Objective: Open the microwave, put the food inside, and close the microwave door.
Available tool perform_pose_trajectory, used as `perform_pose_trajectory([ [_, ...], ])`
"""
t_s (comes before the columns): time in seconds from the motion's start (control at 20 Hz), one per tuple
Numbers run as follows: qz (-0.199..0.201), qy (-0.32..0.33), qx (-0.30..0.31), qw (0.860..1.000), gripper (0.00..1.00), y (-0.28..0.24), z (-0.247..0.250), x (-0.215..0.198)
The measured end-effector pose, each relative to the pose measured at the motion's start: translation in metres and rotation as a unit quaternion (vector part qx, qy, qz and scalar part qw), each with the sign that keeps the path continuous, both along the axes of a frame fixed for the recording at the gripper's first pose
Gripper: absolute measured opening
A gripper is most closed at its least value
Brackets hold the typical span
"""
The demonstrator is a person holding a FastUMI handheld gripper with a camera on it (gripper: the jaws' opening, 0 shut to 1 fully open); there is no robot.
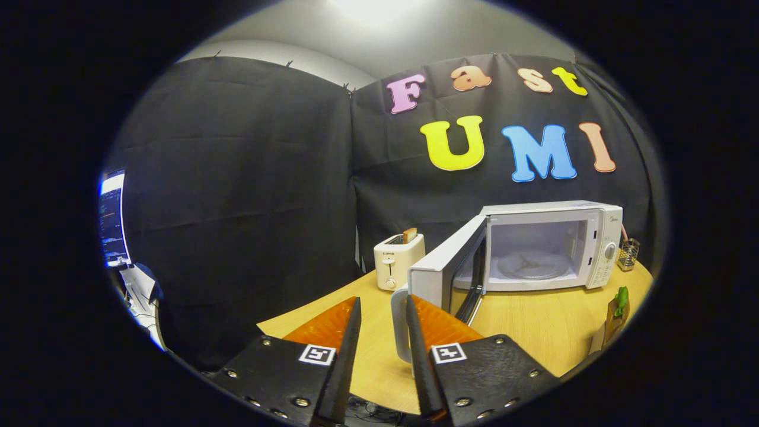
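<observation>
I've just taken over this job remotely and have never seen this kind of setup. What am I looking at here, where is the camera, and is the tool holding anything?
The camera rides on a hand-held two-finger gripper and looks forward along its fingers. They stand apart with nothing between them; one finger is next to the handle of the open door. Ahead, on a wooden table, the microwave stands with its door swung wide open and its glass turntable bare. Left of it is a toaster with a slice of toast sticking up. So the door is open, and no food is inside yet.
</observation>
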State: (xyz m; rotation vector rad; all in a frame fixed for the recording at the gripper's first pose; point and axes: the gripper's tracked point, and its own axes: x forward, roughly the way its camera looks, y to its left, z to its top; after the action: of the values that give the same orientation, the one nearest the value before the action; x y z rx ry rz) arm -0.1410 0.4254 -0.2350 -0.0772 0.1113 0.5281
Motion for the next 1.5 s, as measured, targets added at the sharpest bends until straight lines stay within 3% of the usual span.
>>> perform_pose_trajectory([
  [0.1,-0.019,-0.021,-0.006,1.0,0.66,-0.031,0.018,0.0],
  [0.35,-0.095,-0.074,-0.025,0.992,0.73,-0.12,0.052,0.005],
  [0.75,-0.254,-0.097,-0.075,0.959,0.73,-0.256,0.037,0.017],
  [0.95,-0.292,-0.088,-0.091,0.948,0.73,-0.289,0.011,0.022],
  [1.5,-0.343,-0.019,-0.117,0.932,0.73,-0.331,-0.064,0.058],
])
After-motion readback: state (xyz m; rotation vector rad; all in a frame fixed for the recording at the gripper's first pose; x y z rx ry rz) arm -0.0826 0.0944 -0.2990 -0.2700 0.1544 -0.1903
